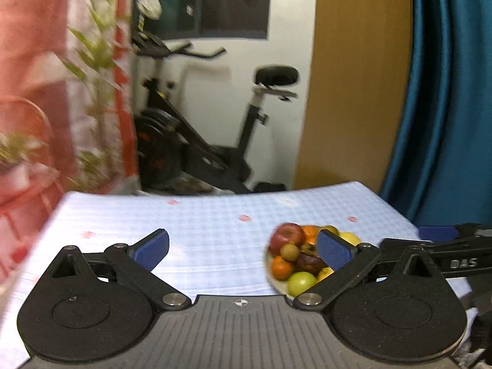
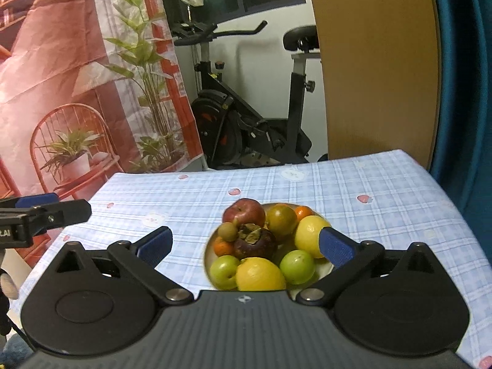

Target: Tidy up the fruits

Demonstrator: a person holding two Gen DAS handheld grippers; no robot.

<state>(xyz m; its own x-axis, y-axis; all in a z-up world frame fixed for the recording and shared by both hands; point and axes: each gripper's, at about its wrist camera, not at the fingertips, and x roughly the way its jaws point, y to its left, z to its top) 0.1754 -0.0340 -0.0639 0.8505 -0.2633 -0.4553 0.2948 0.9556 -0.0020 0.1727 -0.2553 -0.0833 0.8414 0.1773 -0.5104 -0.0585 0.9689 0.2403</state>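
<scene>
A pale plate (image 2: 208, 255) piled with fruit sits on the blue checked tablecloth (image 2: 384, 215). On it lie a red apple (image 2: 244, 212), a dark mangosteen (image 2: 255, 241), two lemons, the nearer lemon (image 2: 259, 275) at the front, green fruits and small oranges. My right gripper (image 2: 244, 247) hovers open above the plate, nothing between its blue pads. In the left wrist view the same plate (image 1: 270, 272) lies right of centre with the red apple (image 1: 287, 234) on it. My left gripper (image 1: 243, 249) is open and empty, left of the plate. The left gripper's finger (image 2: 46, 212) shows at the right wrist view's left edge.
An exercise bike (image 2: 246, 117) stands beyond the table's far edge. A printed backdrop with plants and a red chair (image 2: 77, 92) hangs at the left. A wooden panel (image 2: 378, 61) and a teal curtain (image 2: 464, 77) are at the right. The left wrist view is motion-blurred.
</scene>
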